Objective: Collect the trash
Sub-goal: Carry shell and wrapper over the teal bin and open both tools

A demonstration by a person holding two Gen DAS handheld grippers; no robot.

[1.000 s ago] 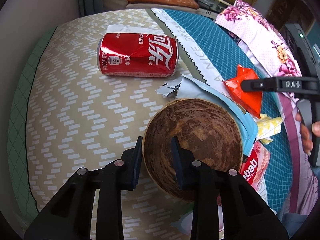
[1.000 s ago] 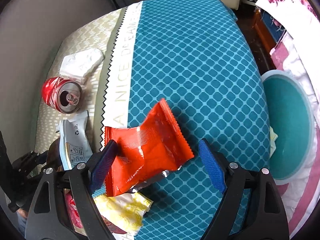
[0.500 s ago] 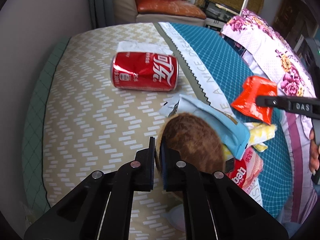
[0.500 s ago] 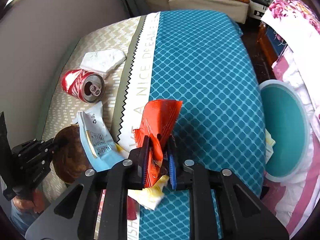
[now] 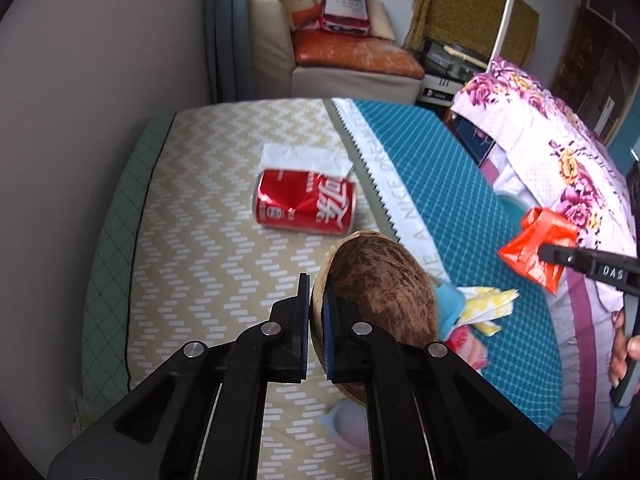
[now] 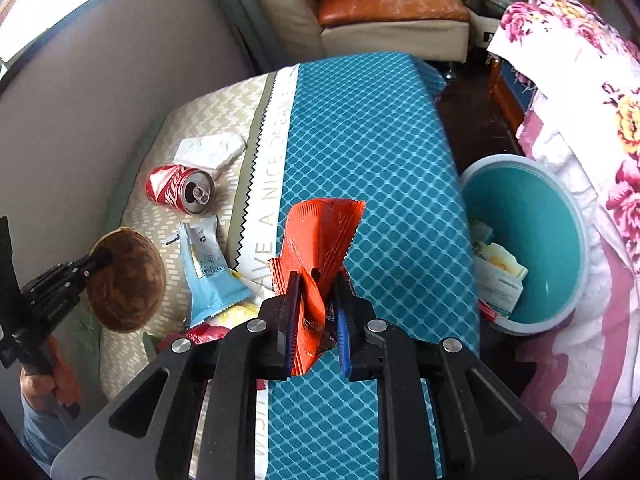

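Two grippers are each closed on a piece of trash. The left gripper (image 5: 316, 320) has its fingers clamped tight on the rim of a brown coconut-shell bowl (image 5: 384, 292), one finger inside and one outside, and the bowl hangs tilted above the bed with its hollow turned sideways; it looks empty (the lowest part is hidden behind the fingers). The right gripper (image 6: 316, 312) has its fingers pinched nearly together on a crumpled orange snack wrapper (image 6: 320, 232), which is lifted clear of the bed and fans out past the fingertips.

Beside the bed, on the right, stands a round teal bin (image 6: 532, 240) with a pale rim. Inside it, against the near wall, lie a white-and-yellow carton and some other packaging, with a bit of red at the bottom.

Left on the bed (image 6: 372, 140) are a dented red soda can (image 5: 304, 208) on its side, a folded white tissue (image 5: 304, 156) just behind it, a light blue pouch (image 6: 208, 272) near the bowl, and a yellow wrapper (image 5: 484, 304) beside a red-and-pink packet (image 5: 464, 340), the two touching.

The bed's cover is beige with a white zigzag pattern on one half and teal with a diamond grid on the other, split by a white band of lettering. A grey wall runs along the left. A floral pink quilt (image 5: 560, 148) is heaped to the right, and a cream armchair with an orange seat cushion (image 5: 352, 56) stands beyond the bed's far end.
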